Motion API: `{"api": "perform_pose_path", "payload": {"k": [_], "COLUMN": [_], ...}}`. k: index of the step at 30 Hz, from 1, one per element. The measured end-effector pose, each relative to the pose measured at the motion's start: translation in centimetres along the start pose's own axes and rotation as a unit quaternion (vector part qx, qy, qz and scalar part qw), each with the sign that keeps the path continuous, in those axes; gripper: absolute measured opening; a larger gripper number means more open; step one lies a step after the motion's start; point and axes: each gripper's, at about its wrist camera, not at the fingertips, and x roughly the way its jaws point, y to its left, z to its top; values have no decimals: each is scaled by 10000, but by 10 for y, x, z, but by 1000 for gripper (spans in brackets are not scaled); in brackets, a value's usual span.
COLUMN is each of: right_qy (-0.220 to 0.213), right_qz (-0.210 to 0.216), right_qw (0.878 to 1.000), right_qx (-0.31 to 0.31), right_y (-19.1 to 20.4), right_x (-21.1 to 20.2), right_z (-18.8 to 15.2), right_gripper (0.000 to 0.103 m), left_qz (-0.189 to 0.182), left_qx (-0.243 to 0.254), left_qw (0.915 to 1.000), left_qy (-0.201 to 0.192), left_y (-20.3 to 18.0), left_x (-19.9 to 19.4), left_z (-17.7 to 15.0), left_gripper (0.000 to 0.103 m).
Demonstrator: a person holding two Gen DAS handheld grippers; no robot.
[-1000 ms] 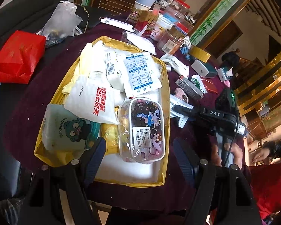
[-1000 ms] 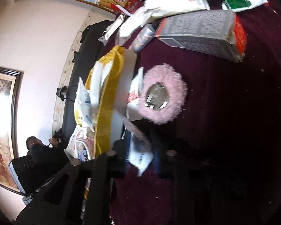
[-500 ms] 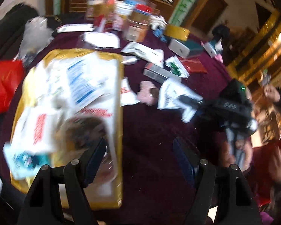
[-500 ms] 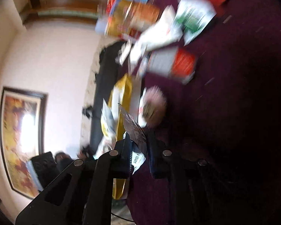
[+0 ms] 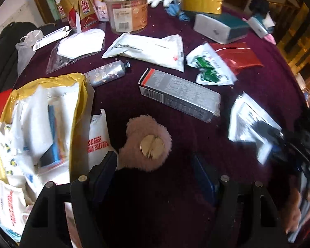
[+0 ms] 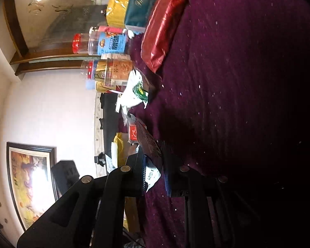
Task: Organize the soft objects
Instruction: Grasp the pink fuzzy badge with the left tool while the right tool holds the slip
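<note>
My left gripper [image 5: 155, 163] is open wide and holds nothing, and it points down at the dark purple table [image 5: 258, 78]. Right in front of it, at about twelve o'clock and a bit toward eleven, lies the pink fluffy puff [image 5: 147, 142] with a shiny gold middle. The puff sits just ahead of my left finger and does not touch it yet, as far as I can tell. At nine o'clock from the puff is the yellow box [image 5: 80, 95], full of white packets and soft bags, and one white packet with red writing [image 5: 98, 138] lies between the box and the puff. At one o'clock from the puff lies a gray carton [image 5: 179, 95], and far at twelve o'clock stands a clear tub [image 5: 130, 12]. My right gripper [image 6: 155, 169] is squeezed shut on a thin flat packet [image 6: 150, 155], which sticks up from between its fingers. In the left view that packet shows at three o'clock, blurry. I think I am in the middle of gathering soft things for the box. Next, I should lower my left gripper around the puff, close gently, and carry both things over to the box at nine o'clock.
</note>
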Motion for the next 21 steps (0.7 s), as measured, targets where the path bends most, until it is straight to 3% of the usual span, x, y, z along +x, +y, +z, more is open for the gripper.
{"api": "perform_pose_path", "payload": {"k": [6, 12, 13, 14, 18, 21], "right_qy": [90, 96, 134, 141, 139, 132], "right_qz": [61, 94, 118, 118, 122, 134], "right_qw": [9999, 9999, 9998, 9998, 9998, 9998], "right_qx": [58, 90, 94, 91, 91, 102], "right_y": [2, 2, 2, 2, 2, 2], "right_x": [8, 9, 9, 10, 10, 10], "right_z": [-1, -1, -1, -1, -1, -1], "right_gripper": [14, 14, 14, 14, 14, 14], "left_qz": [227, 365, 337, 203, 362, 164], "left_qx": [18, 241, 331, 400, 658, 521], "left_qw": [9997, 9980, 9970, 9969, 9945, 9947], "left_qy": [-28, -465, -609, -640, -733, -869], "left_y": [-1, -6, -8, -11, -19, -14], "left_x": [11, 12, 10, 10, 11, 4], "left_z": [2, 2, 0, -1, -7, -13], "left_gripper": [77, 74, 70, 46, 34, 32]}}
